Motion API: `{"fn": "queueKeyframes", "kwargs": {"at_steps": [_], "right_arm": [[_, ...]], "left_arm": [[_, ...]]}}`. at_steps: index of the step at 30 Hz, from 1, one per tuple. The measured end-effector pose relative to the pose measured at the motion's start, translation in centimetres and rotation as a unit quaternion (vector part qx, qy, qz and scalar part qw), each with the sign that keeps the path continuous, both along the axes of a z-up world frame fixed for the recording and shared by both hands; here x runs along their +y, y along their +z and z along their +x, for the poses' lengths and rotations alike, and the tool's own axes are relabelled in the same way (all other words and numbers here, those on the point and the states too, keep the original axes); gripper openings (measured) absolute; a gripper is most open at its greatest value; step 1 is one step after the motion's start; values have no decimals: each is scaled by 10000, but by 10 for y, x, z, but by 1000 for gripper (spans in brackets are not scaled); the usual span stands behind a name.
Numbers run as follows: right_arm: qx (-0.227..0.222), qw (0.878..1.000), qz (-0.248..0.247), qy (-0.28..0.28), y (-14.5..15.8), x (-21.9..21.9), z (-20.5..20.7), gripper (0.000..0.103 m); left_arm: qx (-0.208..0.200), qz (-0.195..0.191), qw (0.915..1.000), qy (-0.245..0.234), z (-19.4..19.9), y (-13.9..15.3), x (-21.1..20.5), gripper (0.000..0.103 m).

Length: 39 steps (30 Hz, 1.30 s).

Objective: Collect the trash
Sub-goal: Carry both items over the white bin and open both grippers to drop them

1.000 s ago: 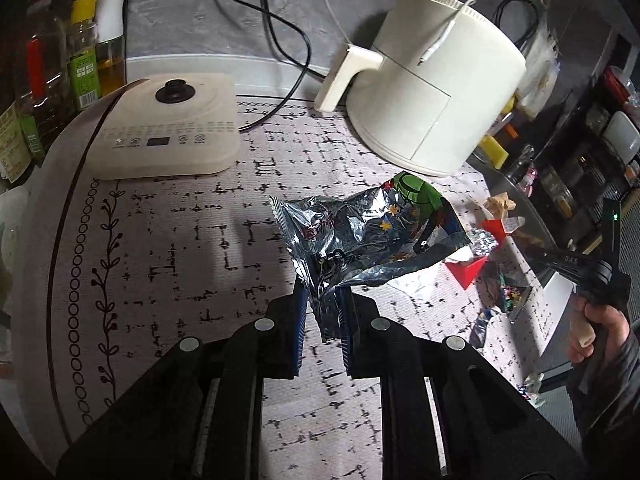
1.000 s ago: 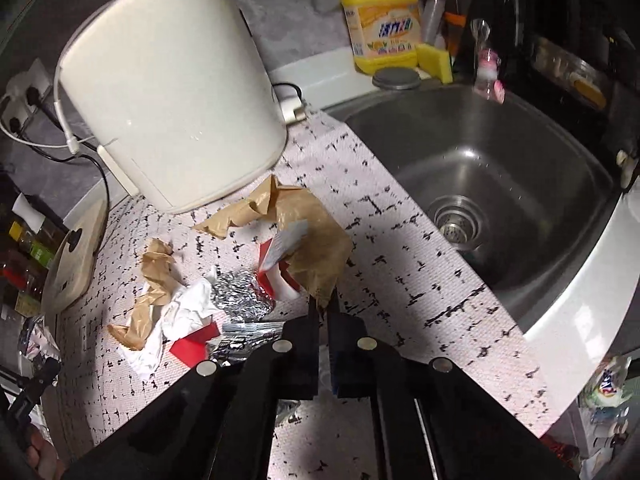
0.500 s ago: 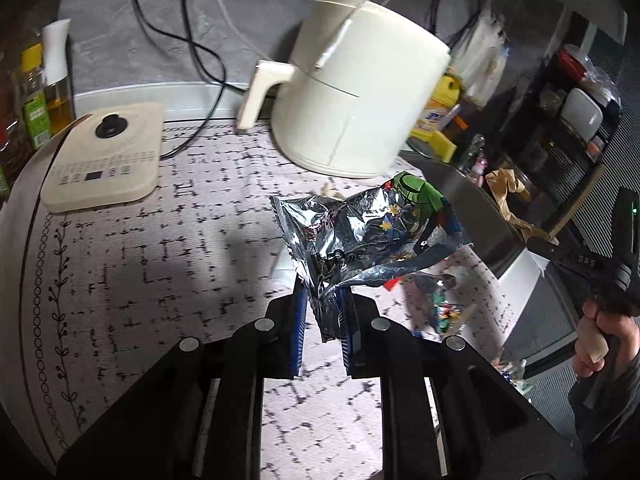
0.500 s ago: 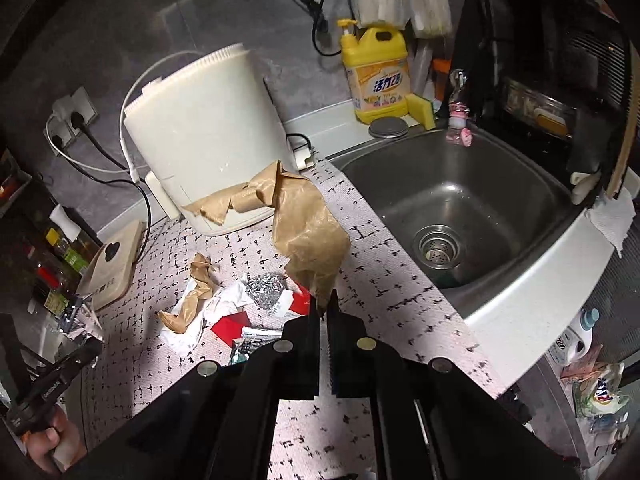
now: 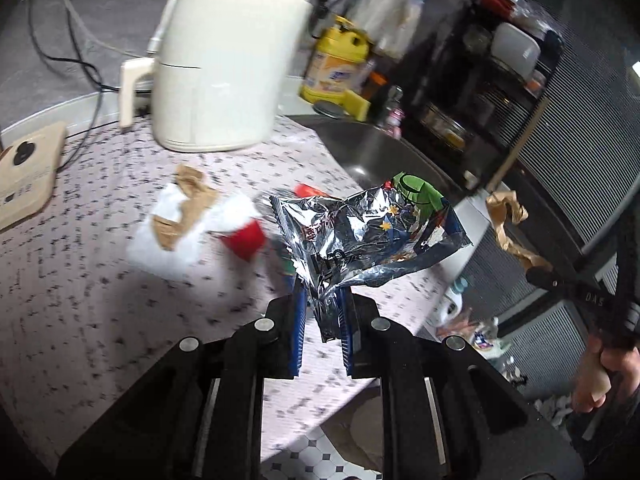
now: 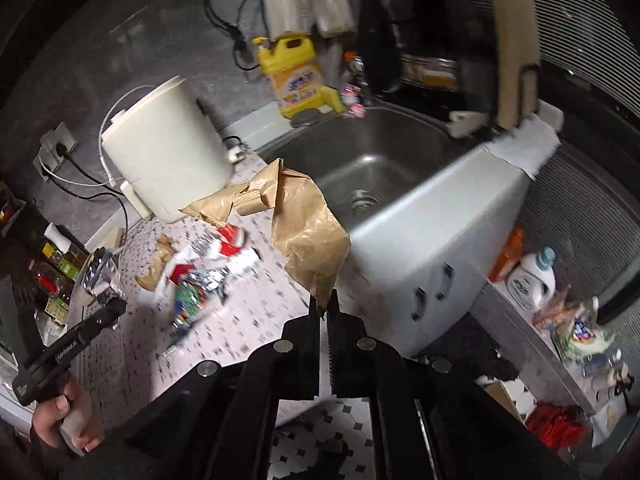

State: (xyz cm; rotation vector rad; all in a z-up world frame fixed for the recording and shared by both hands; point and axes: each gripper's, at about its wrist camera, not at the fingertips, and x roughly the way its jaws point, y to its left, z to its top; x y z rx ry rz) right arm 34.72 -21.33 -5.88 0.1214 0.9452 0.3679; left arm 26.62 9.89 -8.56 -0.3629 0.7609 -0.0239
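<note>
We see left gripper (image 5: 322,300) clamped on foil snack bag (image 5: 360,236), bag held up off counter (image 5: 80,288), same grip as second ago. Right gripper (image 6: 323,308) pinched tight on brown paper bag (image 6: 308,232), lifted above counter edge near sink (image 6: 360,168). Both views now swung right of earlier: sink and floor in sight, stove plate gone to far left. Leftover wrappers (image 6: 200,276) still lie beside white air fryer (image 5: 224,68)
</note>
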Motion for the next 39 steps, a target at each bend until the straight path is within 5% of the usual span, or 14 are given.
{"fn": "queueKeyframes", "kwargs": {"at_steps": [14,22,25,27,28,39], "right_arm": [[837,9920,-158,-929,-71,-155,-82,4],[1490,9830,-123,-1064,-124,-194,-116,5],[1779,9785,-113,-1036,-147,-202,-124,10],[1995,9745,-95,-1023,-164,-208,-127,51],[2012,9734,-104,-1094,-170,-212,-131,58],[2040,9675,-29,-1494,-179,-269,-164,57]], "left_arm": [[531,68,9937,-985,-6,-35,-129,15],[994,171,9872,-1237,-21,-69,-181,15],[1119,177,9853,-1278,-28,-81,-199,15],[1213,163,9839,-1301,-34,-89,-208,15],[1257,144,9833,-1306,-37,-93,-212,15],[1737,113,9694,-1729,-44,-138,-272,15]]}}
